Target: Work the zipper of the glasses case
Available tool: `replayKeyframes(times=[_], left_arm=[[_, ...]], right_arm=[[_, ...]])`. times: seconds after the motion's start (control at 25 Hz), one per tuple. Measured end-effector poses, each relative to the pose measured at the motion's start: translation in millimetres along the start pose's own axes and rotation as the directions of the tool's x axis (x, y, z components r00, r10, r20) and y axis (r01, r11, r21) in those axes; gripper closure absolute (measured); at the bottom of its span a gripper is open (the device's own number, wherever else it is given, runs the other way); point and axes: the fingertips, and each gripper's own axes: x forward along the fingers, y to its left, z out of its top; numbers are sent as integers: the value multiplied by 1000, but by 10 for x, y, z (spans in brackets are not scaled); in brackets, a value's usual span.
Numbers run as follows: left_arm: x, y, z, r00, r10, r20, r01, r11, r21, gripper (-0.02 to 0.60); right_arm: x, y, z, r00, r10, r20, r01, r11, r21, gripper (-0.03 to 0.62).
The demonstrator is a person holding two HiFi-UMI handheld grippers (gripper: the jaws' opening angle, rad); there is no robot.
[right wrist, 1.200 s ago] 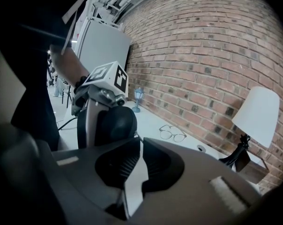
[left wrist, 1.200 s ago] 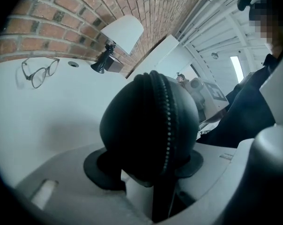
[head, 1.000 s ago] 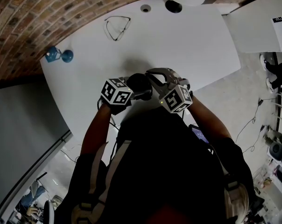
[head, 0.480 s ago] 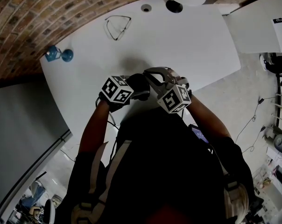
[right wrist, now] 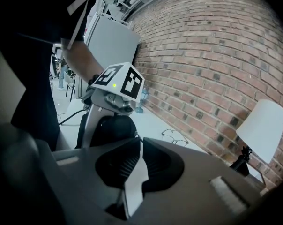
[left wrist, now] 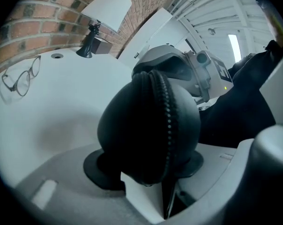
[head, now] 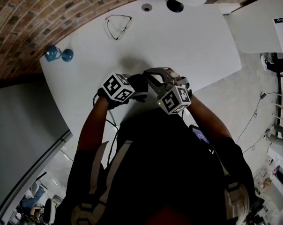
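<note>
Gripping the black glasses case [left wrist: 132,125] in the left gripper's [left wrist: 146,167] half-spread jaws, above the white table's [head: 188,46] near edge, with the right gripper [right wrist: 137,142] pinched shut against its zipper [left wrist: 168,125] (pull tab not discernible). Seemingly mid-zip: next, draw steadily along the teeth, bracing the case. Since a second ago, merely rolled the left gripper slightly.

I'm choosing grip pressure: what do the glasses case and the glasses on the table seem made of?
Glasses case: likely a hard shell in matte black leatherette or fabric; it holds a domed shape, zipper teeth beading its seam. Glasses: thin dark rims, probably metal wire, with clear lenses.
</note>
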Motion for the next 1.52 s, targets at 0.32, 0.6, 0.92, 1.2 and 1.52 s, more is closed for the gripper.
replayKeyframes(times=[0.32,0.6,0.92,1.2,1.52], left_arm=[[-13,-13,-58,994,-35,-100,40,998,47,327],[35,-114,-141,978,-105,-178,115,992,46,327],[94,-264,-358,931,-190,-313,219,974,61,327],[143,-331,-494,903,-216,-372,268,959,93,322],[126,-128,-369,956,-129,-265,177,970,164,251]], right_arm=[[-13,-31,93,1000,0,-1,0,1000,10,571],[-44,26,55,1000,19,-6,-19,1000,-2,571],[-47,152,51,998,62,-2,-62,998,-30,571],[-48,276,0,995,98,-2,-98,994,-40,571],[-116,303,-125,994,106,13,-106,994,34,591]])
